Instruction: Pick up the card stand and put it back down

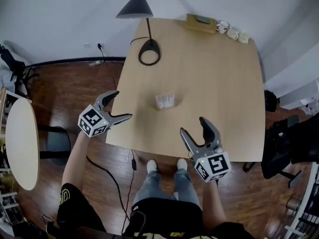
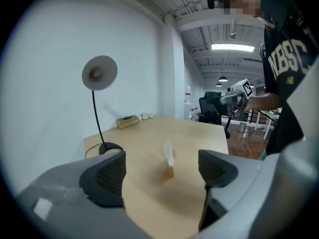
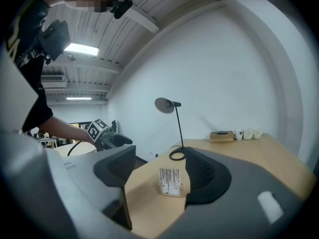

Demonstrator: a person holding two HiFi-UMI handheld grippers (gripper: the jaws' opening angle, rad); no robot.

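Note:
The card stand (image 1: 165, 101), a small wooden block holding a white card, stands upright near the middle of the light wooden table (image 1: 214, 83). My left gripper (image 1: 123, 104) hovers at the table's left edge, open and empty, pointing at the stand. My right gripper (image 1: 193, 125) is over the near edge, also open and empty. In the left gripper view the card stand (image 2: 169, 163) appears edge-on, well beyond the left gripper (image 2: 160, 174). In the right gripper view the card stand (image 3: 170, 182) faces me between the wide jaws of the right gripper (image 3: 158, 176), some way ahead of them.
A black desk lamp (image 1: 148, 49) stands at the table's far left with its cord. A wooden box (image 1: 201, 23) and three cups (image 1: 232, 32) sit along the far edge. A round table (image 1: 22, 143) is at left, a black chair (image 1: 286, 143) at right.

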